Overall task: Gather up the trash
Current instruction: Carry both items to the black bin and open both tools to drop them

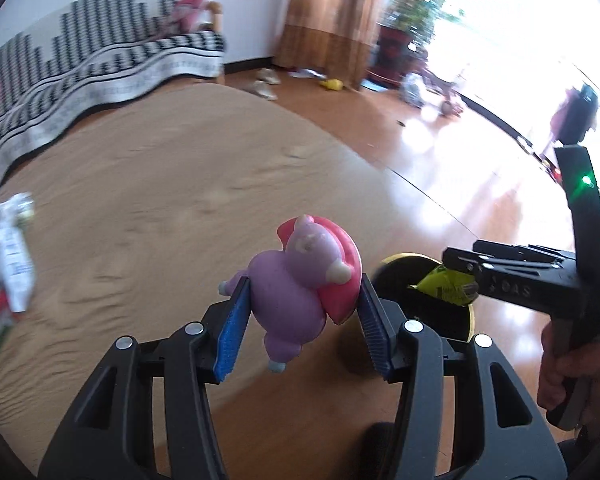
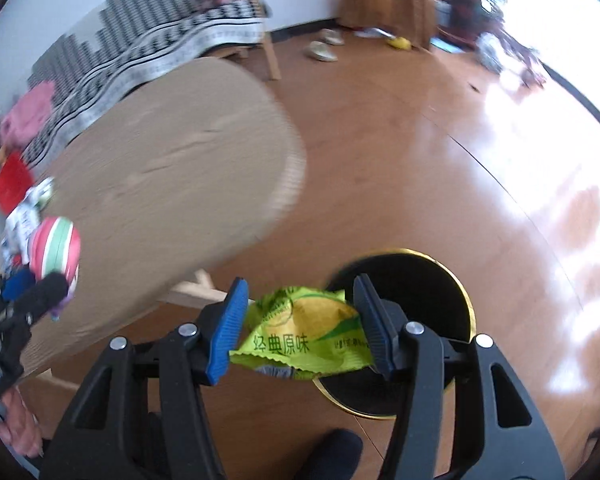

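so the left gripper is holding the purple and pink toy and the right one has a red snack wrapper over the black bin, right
Not quite: the crumpled snack wrapper in the right gripper is yellow-green, not red, as the right wrist view shows. The rest stands: the left gripper holds the purple and pink toy figure, and the wrapper hangs over the black gold-rimmed bin.

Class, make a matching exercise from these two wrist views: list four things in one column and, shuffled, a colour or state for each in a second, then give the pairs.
Things
1. toy pig
2. snack wrapper
3. bin
4. round table

Descriptions
A. black with a gold rim, on the floor
B. purple and pink, held in the left hand-held gripper
C. tan wood top
D. yellow-green, held in the right hand-held gripper

Pairs: 1-B, 2-D, 3-A, 4-C
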### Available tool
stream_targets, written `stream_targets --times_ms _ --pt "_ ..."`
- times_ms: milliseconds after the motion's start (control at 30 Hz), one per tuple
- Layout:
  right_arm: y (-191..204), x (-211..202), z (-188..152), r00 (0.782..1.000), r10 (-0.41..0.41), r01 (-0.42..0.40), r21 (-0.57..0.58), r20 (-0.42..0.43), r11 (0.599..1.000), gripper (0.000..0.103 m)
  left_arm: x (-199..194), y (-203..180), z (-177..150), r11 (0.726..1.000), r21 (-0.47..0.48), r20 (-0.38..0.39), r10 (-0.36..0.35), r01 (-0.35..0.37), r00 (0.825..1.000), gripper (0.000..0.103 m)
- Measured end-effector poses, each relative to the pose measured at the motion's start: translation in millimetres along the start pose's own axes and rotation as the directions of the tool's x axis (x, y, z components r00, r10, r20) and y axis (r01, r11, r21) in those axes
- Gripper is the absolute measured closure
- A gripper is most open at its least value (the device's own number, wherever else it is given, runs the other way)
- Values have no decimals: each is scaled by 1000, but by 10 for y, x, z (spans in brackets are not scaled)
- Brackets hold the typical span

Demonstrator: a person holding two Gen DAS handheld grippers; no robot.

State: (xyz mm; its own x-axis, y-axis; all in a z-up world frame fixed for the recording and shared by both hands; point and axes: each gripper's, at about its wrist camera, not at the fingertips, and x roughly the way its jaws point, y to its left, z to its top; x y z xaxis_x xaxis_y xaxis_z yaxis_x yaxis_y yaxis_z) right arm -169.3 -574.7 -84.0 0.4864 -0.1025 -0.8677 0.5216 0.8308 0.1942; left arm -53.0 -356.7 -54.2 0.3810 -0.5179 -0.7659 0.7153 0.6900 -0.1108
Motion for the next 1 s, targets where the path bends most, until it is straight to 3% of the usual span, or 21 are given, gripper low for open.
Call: stream_targets --times_ms 300,500,767,833,933,1000 --pt "-844 230 -205 993 -67 77 106 -92 991 50 498 -753 -60 993 75 -71 -90 95 993 52" --pt "-1040 381 -298 986 -81 100 134 -144 986 50 688 -996 -84 988 97 -104 -112 122 988 52" --pt "-1074 400 -253 987 -70 92 155 -142 984 49 834 -1087 -108 987 97 -131 -114 127 985 52" --pt "-1070 400 -253 988 -80 102 160 -135 982 46 851 -1101 -109 987 96 -135 -114 128 984 52" --pt "-1106 383 -247 988 -87 108 175 -124 979 24 874 -1088 -111 986 97 -141 -118 132 983 52" --pt "-1134 342 -230 990 -89 108 187 -108 976 23 888 -1106 -122 986 98 -144 -118 133 982 52"
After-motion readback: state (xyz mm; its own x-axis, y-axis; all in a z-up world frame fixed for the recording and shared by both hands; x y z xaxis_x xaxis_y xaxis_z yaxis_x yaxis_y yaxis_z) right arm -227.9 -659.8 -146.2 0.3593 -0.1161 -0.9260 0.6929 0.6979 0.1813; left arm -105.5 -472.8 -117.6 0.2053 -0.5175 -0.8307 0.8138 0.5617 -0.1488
